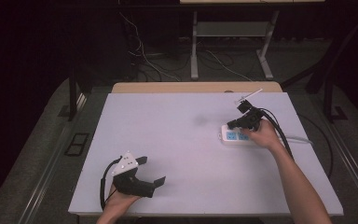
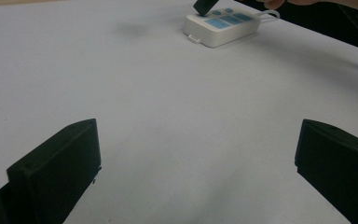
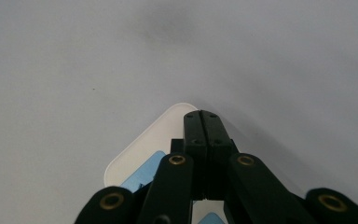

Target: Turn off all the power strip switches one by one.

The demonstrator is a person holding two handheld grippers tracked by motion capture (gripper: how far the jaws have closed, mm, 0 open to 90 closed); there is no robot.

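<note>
nearest the person, the left gripper (image 1: 151, 170) rests low on the pale grey surface (image 1: 182, 154), its black fingers (image 2: 56, 172) spread wide apart with nothing between them. well apart from it, toward the far right of the surface, lies a white rectangular plastic power strip with blue socket panels (image 1: 235, 136), its long axis running left to right in the high view. the right gripper (image 1: 233, 124) is much the nearer one: its fingers (image 3: 207, 133) are pressed together, tips poised over the strip's left end, seemingly touching it. no brand, label or writing can be read.
</note>
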